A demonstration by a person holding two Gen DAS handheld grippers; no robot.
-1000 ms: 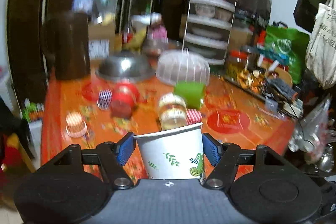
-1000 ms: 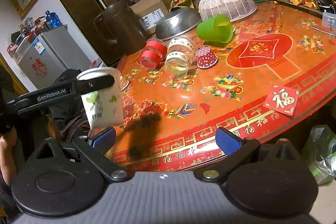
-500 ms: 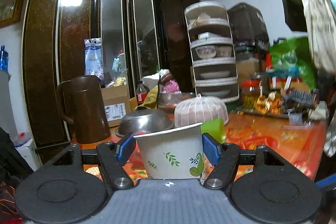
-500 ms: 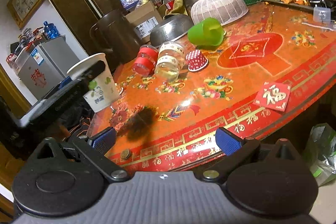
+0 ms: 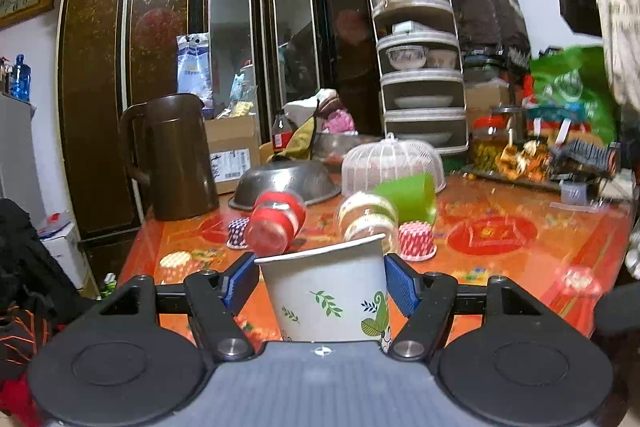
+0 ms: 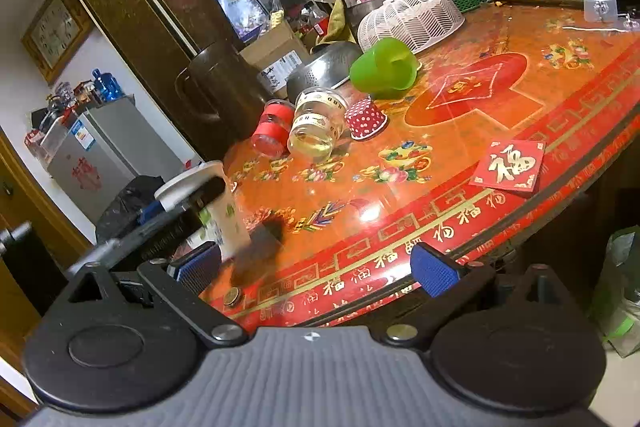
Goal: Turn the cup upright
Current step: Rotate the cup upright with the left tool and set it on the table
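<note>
A white paper cup (image 5: 328, 301) with green leaf prints sits between the blue pads of my left gripper (image 5: 320, 285), rim up and slightly tilted, above the near left part of the red table (image 5: 520, 267). My left gripper is shut on it. In the right wrist view the same cup (image 6: 224, 211) is held low over the table's left edge by the left gripper, with its shadow right beneath. My right gripper (image 6: 316, 269) is open and empty, off the table's front edge.
On the table (image 6: 460, 147) lie a red-lidded jar (image 6: 272, 127), a clear jar (image 6: 316, 127), a green cup (image 6: 384, 67) on its side, a red dotted paper cup (image 6: 364, 119), a metal bowl, a white mesh cover, a brown jug (image 5: 172, 159) and a red card (image 6: 510, 165).
My left gripper has turned the paper cup from tipped over to rim-up and lowered it toward the table's left edge. The right gripper stayed open and almost still.
</note>
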